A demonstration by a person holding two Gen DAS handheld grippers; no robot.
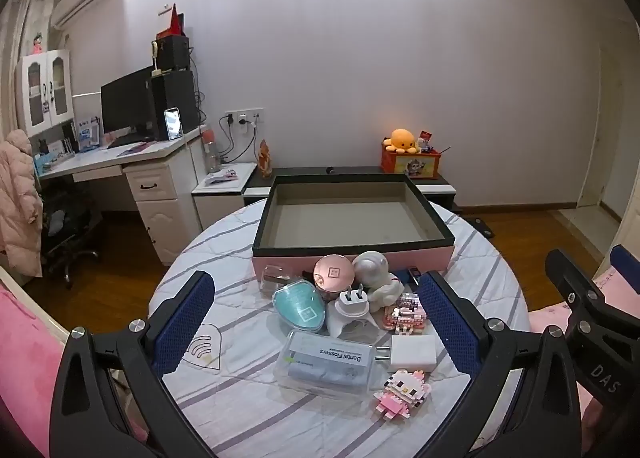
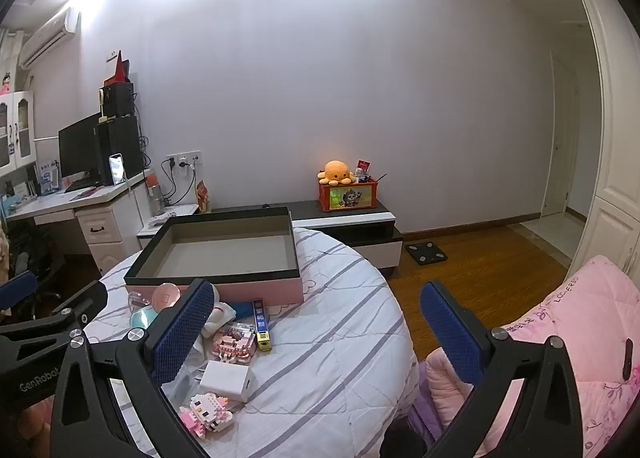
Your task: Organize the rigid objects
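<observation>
An empty pink box with a black rim [image 1: 352,214] [image 2: 224,278] sits at the far side of a round table with a striped cloth [image 1: 240,410] [image 2: 340,358]. In front of it lies a pile: a teal case [image 1: 299,308], a rose-gold round tin [image 1: 333,272], a white astronaut figure [image 1: 374,270], a white plug adapter [image 1: 354,302], a dental flosser box [image 1: 328,362], a white charger [image 1: 412,350] [image 2: 226,380], and two pink brick figures [image 1: 402,392] [image 1: 404,314]. My left gripper [image 1: 316,322] is open above the pile. My right gripper [image 2: 320,334] is open, right of the pile.
A blue and yellow stick [image 2: 262,324] lies by the box. A white desk with a monitor [image 1: 128,106] stands at the left. A low cabinet holds a red toy box with an orange plush [image 1: 404,142]. A pink quilt [image 2: 580,338] lies at the right.
</observation>
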